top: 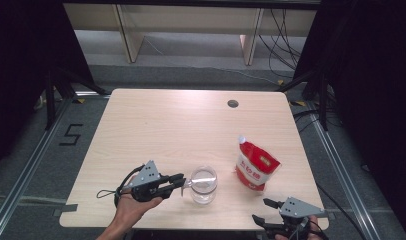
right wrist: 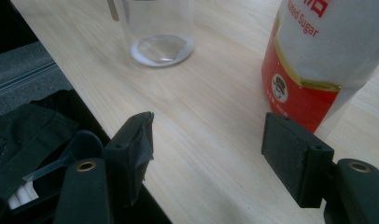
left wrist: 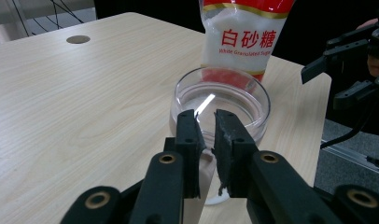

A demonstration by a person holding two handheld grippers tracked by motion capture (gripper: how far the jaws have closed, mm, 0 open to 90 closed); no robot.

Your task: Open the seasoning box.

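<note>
In the lower left of the high view, your left gripper (top: 182, 182) reaches rightward to the clear glass mug (top: 203, 185) near the bottom centre of the table (top: 156, 130). In the left gripper view its jaws are pinched together on the mug's thin handle (left wrist: 206, 150), low in the frame. The mug looks empty, so it should be light, but glass is hard, slick and breakable; the handle is the sound place to hold it, squarely between the pads so it cannot swing. Right of the mug, apart from it, stands a red and white sugar pouch (top: 256, 167), soft-sided and likely to buckle; take it by the middle of its body. At the lower right edge, your right gripper (top: 263, 211) hangs with jaws spread wide, gripping nothing, facing the pouch.
</note>
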